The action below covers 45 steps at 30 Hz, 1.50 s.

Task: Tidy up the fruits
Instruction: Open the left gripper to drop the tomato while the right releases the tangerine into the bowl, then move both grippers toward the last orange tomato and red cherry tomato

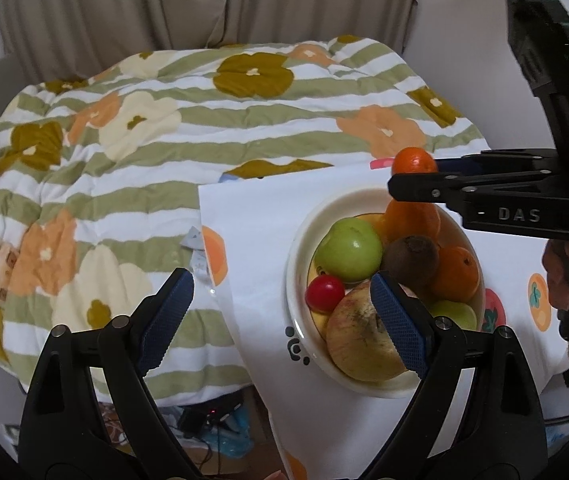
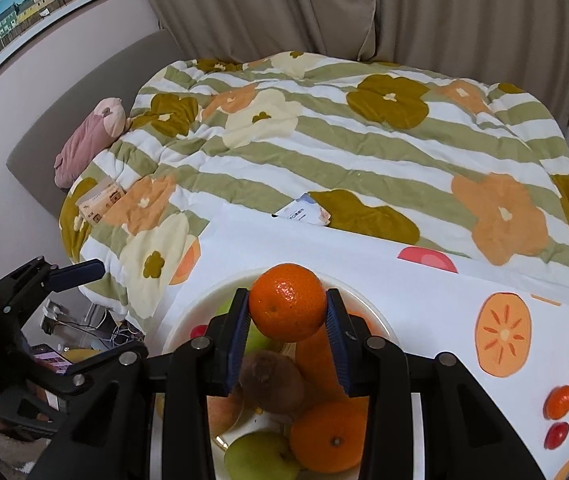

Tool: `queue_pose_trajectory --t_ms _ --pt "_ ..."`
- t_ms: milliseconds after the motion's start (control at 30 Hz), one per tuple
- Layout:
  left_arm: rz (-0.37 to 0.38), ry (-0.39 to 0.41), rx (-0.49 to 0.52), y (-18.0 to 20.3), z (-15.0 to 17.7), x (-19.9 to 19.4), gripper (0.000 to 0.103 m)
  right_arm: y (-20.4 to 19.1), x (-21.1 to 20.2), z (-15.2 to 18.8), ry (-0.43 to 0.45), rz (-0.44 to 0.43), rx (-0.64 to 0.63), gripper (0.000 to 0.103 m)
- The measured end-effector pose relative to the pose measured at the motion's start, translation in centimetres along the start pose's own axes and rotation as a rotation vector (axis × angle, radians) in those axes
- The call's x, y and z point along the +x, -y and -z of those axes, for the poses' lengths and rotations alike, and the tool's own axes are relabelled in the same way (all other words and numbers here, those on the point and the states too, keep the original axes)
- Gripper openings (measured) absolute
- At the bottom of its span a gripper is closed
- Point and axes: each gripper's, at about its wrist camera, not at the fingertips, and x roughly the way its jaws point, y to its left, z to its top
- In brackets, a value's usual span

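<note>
Beside a floral quilt (image 1: 188, 128), white fruit-print tablecloth (image 1: 260, 232), beige curtains (image 2: 424, 12)

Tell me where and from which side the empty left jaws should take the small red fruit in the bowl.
Probably take the red fruit across its round middle, from above. It lies low against the bowl rim, with the green apple and big apple close beside it, so side access looks tight.
</note>
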Motion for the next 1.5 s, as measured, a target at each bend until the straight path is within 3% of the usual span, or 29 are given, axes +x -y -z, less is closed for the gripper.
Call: queue_pose_trajectory --t_ms 333,400,467,533,633,733,1100,1267,1400,1500 --pt "-0.006 -0.017 -0.015 -1.3 0.5 1.0 0.096 0.1 2.5 -0.2 -0.032 -0.009 0.004 0.035" --pt "-0.011 -0.022 -0.017 -1.5 0.5 1.1 0.096 0.3 2.8 -0.2 -0.032 -0.008 0.028 0.044" --pt "-0.009 -0.022 -0.019 -1.6 0.5 1.1 0.096 0.6 2.8 -0.2 -0.028 -0.031 0.053 0.074" --pt "-0.01 -0.022 -0.017 -1.6 0.5 1.1 0.096 0.8 2.5 -0.2 -0.016 -0.043 0.069 0.082" --pt "-0.008 -0.021 -0.018 -1.7 0.5 1.1 0.096 0.8 1.8 -0.2 0.007 -0.028 0.073 0.084" --pt "-0.011 -0.015 -0.017 -1.5 0.3 0.8 0.096 0.7 0.7 -0.2 0.027 -0.02 0.071 0.097" --pt "-0.033 0.026 0.012 1.6 -0.8 -3.3 0.096 0.6 -5.3 0.8 0.077 -0.003 0.081 0.098" --pt "-0.048 0.051 0.002 4.6 -1.0 -5.7 0.096 1.1 -9.4 2.2 0.103 0.005 0.07 0.098" --pt "-0.079 0.082 -0.001 8.1 -1.0 -7.7 0.103 2.0 -13.1 4.2 0.131 0.0 0.052 0.098" --pt "-0.062 0.109 -0.011 10.9 -1.1 -9.0 0.103 3.3 -15.6 6.0 0.142 -0.001 0.049 0.098"
